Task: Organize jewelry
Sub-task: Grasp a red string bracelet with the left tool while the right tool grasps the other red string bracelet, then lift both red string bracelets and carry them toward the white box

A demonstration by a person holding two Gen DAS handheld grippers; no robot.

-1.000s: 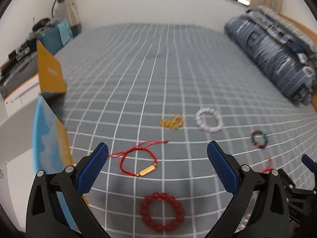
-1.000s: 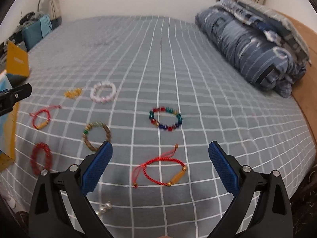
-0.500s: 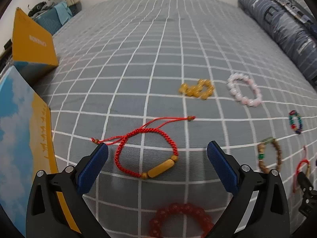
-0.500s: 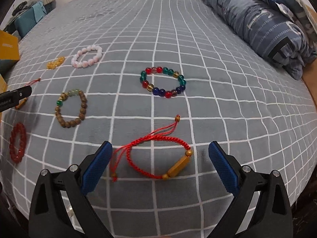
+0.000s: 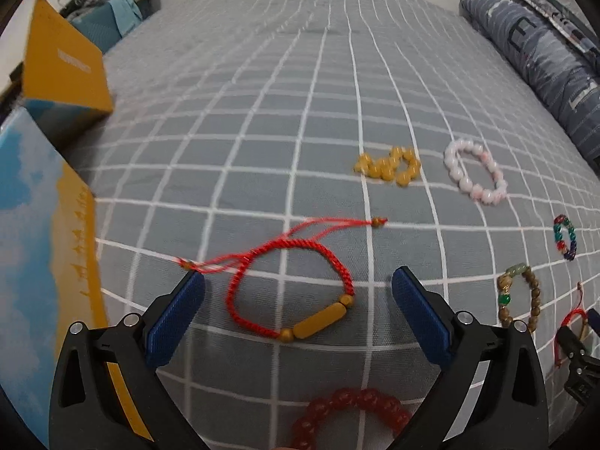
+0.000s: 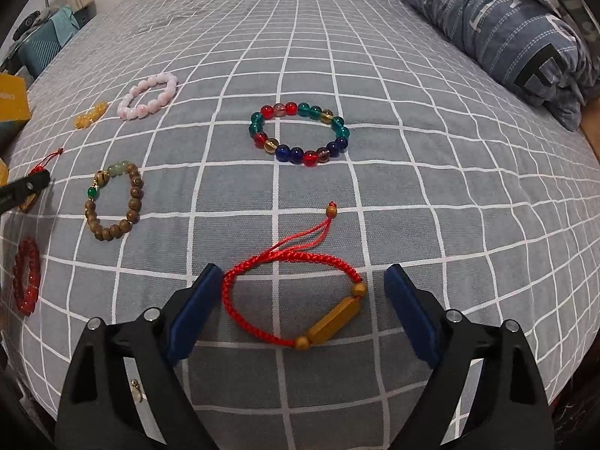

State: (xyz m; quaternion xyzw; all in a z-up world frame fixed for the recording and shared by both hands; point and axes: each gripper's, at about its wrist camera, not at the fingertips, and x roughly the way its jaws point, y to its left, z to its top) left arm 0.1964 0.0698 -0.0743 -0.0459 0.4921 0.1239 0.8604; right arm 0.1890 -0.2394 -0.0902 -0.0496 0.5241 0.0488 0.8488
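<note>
Several bracelets lie on a grey checked bedspread. My left gripper is open, low over a red cord bracelet with a gold bar, which lies between its fingers. My right gripper is open around a second red cord bracelet with a gold bar. A dark red bead bracelet lies just below the left gripper. Yellow beads, a pink bead bracelet, a wooden bead bracelet and a multicoloured glass bead bracelet lie further out.
An open box with a yellow lid and a blue-and-yellow side stands at the left edge of the bed. A folded blue quilt lies along the right side. Clutter sits beyond the bed's left edge.
Both grippers have moved forward and down, so each red cord bracelet now lies between its gripper's open fingers. The bracelets themselves have not moved.
</note>
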